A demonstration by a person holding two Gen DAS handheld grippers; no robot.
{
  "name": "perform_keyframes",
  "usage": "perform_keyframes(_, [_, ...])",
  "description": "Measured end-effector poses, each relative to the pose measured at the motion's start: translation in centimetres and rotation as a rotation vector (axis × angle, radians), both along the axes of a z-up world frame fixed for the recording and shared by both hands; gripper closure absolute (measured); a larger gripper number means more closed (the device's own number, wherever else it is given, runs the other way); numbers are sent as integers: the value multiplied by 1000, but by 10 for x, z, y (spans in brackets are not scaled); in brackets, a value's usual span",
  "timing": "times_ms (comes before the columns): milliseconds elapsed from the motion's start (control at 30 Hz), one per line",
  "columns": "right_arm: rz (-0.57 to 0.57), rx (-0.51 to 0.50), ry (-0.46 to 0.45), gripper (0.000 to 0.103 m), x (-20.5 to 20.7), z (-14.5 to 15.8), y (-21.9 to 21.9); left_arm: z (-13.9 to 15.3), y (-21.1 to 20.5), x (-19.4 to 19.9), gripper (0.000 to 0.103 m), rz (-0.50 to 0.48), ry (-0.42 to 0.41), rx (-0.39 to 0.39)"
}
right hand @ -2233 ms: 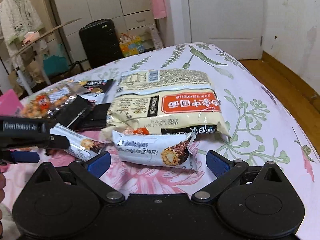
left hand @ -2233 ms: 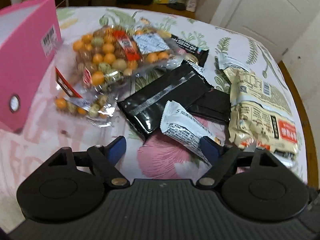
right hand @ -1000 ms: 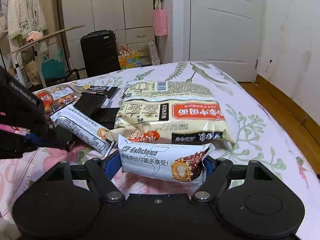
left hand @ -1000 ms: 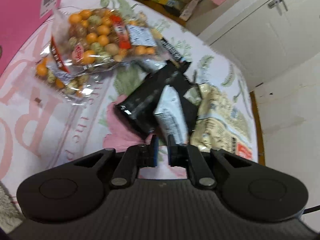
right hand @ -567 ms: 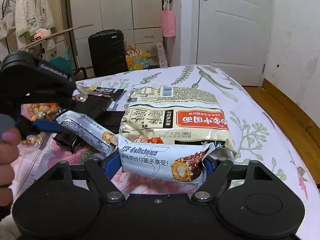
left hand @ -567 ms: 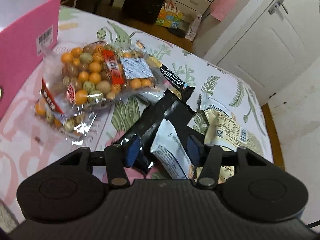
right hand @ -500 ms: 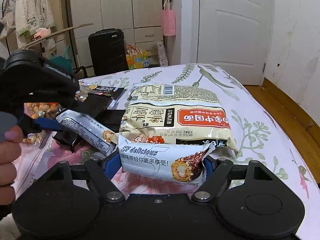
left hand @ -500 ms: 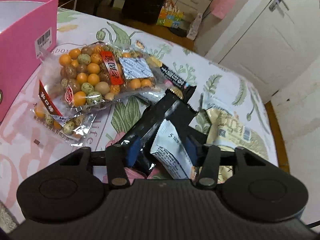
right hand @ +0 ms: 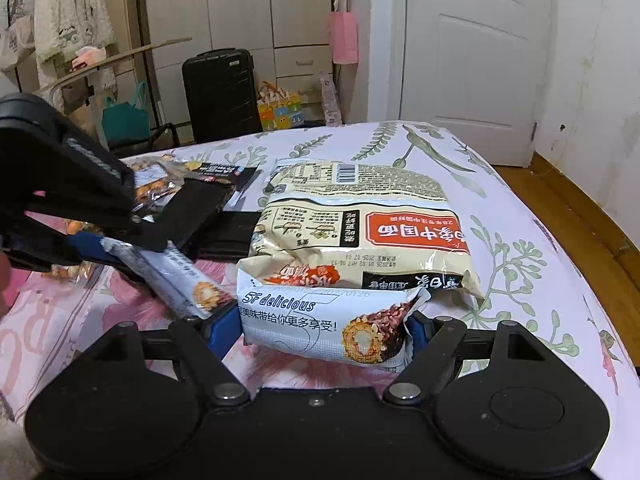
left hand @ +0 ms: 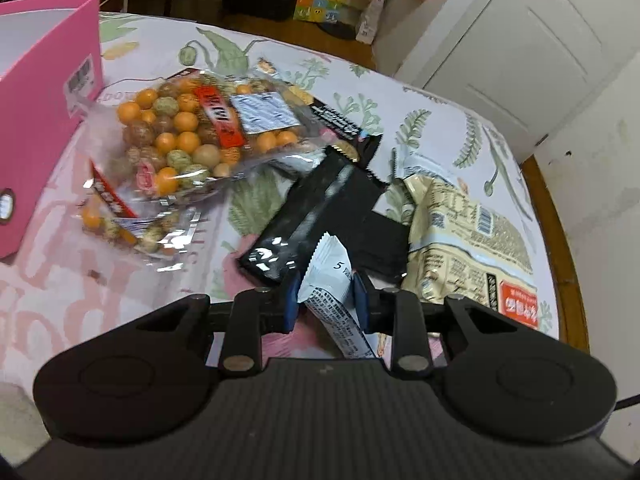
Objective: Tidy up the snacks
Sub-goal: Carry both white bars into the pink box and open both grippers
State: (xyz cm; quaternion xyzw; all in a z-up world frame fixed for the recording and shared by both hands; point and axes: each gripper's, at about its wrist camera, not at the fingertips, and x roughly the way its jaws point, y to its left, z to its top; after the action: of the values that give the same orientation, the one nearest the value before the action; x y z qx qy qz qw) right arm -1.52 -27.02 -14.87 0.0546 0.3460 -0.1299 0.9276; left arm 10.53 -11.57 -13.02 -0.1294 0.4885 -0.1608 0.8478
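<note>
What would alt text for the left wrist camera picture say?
A black claw pinches a white snack bar above a flowered tablecloth. Beyond it lie black packets, a clear bag of orange and green balls and a beige noodle pack, with a pink box at left.

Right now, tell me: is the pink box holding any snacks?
Cannot tell: the left wrist view shows only the pink box from outside, and its inside is out of sight.

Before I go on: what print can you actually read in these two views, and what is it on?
"5F delicious": white snack bar between the right gripper's fingers.
"5": white snack bar in the left gripper.
Noodle packet: upside-down Chinese print, unreadable; barcode digits too small.
Pink box sticker: blurred.
</note>
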Motion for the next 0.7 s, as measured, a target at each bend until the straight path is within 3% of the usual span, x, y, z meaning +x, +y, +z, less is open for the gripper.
perform_keyframes(167, [27,8,60,20,2,7,6,11,23,-1,76,-17,21,43])
perform_keyframes(333, [78,116,139,20,6,15,10,23,49,-7,76,-48,39,110])
perform_keyframes(700, [311,168,166,20,12,58,63,61,121,-27,76,-71,24,161])
